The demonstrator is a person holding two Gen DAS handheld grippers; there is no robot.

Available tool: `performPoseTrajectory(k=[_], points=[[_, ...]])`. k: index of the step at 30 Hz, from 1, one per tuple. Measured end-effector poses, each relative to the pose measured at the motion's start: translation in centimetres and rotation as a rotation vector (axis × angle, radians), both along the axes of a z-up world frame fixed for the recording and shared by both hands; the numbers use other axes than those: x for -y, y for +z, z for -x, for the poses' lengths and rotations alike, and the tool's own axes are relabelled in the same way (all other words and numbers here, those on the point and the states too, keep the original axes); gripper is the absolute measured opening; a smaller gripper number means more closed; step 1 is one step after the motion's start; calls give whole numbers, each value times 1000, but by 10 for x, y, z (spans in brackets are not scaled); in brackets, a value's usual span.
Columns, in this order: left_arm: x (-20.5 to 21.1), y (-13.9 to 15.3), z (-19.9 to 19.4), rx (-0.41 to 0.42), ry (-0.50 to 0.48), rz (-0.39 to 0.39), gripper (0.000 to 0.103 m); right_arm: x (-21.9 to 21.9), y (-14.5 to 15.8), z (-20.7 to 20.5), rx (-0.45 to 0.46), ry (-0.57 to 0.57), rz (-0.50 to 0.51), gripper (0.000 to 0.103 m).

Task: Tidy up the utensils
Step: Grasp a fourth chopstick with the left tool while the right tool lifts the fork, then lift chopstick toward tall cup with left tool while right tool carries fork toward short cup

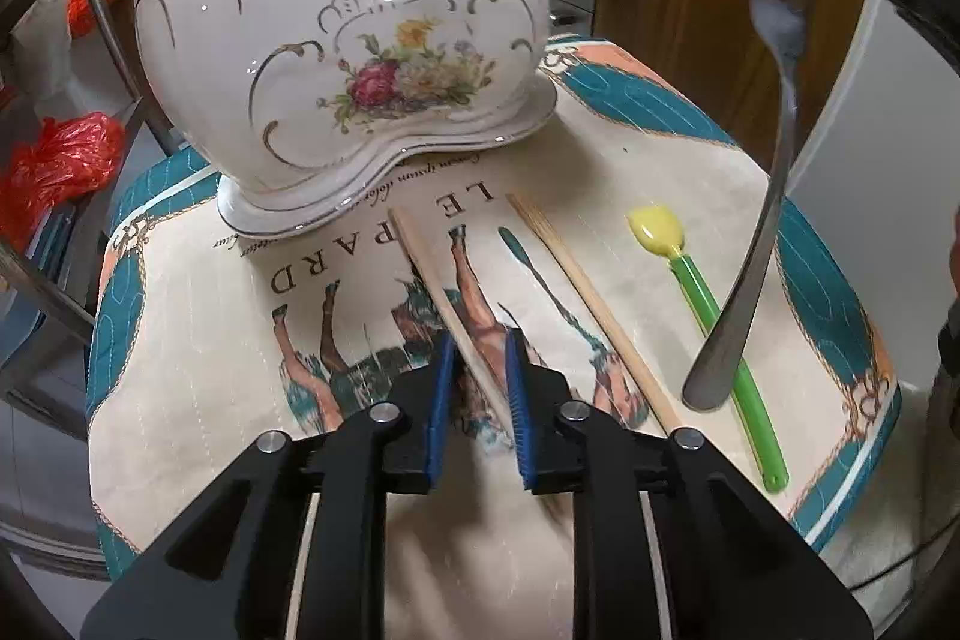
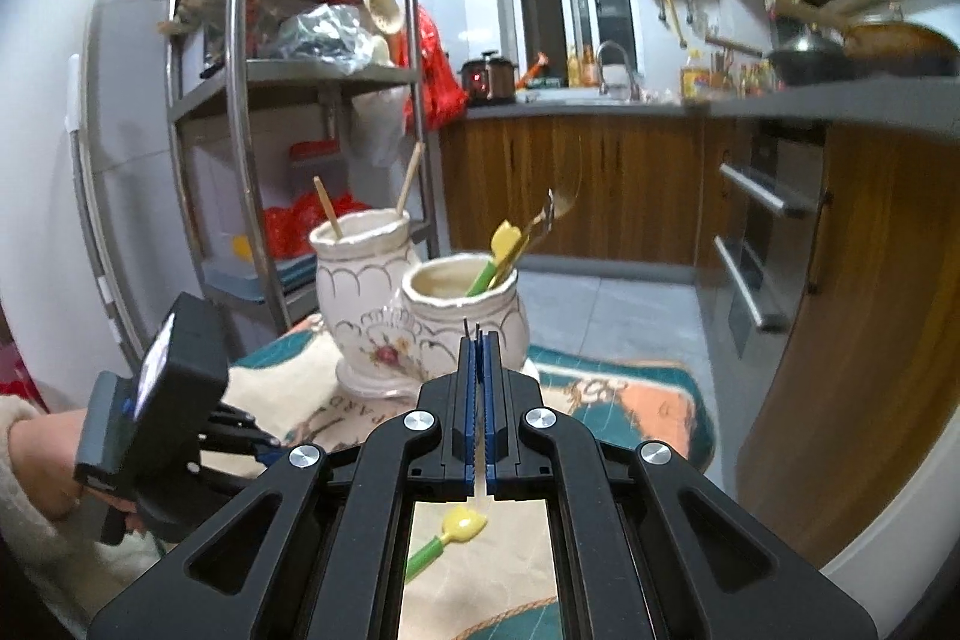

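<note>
Left tongs (image 1: 480, 376): I'm pinching a chopstick (image 1: 447, 307), light, stiff, slick; mid-shaft hold.
Right tongs (image 2: 479, 358): clamped on a fork (image 1: 774, 148)'s thin handle.

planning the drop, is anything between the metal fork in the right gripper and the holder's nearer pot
Nothing visible blocks it. The right gripper holds the metal fork above the mat, and the white floral ceramic holder's nearer pot has free room beside its green-handled spoon.
</note>
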State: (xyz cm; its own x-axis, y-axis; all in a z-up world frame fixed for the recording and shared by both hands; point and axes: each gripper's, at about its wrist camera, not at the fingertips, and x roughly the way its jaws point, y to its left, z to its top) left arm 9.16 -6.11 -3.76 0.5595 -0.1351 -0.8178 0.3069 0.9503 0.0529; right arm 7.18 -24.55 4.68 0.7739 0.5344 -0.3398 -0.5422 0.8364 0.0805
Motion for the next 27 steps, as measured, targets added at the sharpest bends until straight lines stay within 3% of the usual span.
performPoseTrajectory(k=[4,9,14,18,27], points=[[0,-2,-7,12,1,-19,21,-2,6,7,51,-23,-6,3],[2,-2,-4,14,-58,-35,6,4,12,13,97,-59,-30,3],[-11,4,14,58,-90,-42,6,5,16,17,139,-118,-41,3],[-21,14,34,155,-123,0,6,4,18,19,161,-152,-43,3],[-46,49,77,432,-160,106,6,-29,15,18,134,-147,73,3]])
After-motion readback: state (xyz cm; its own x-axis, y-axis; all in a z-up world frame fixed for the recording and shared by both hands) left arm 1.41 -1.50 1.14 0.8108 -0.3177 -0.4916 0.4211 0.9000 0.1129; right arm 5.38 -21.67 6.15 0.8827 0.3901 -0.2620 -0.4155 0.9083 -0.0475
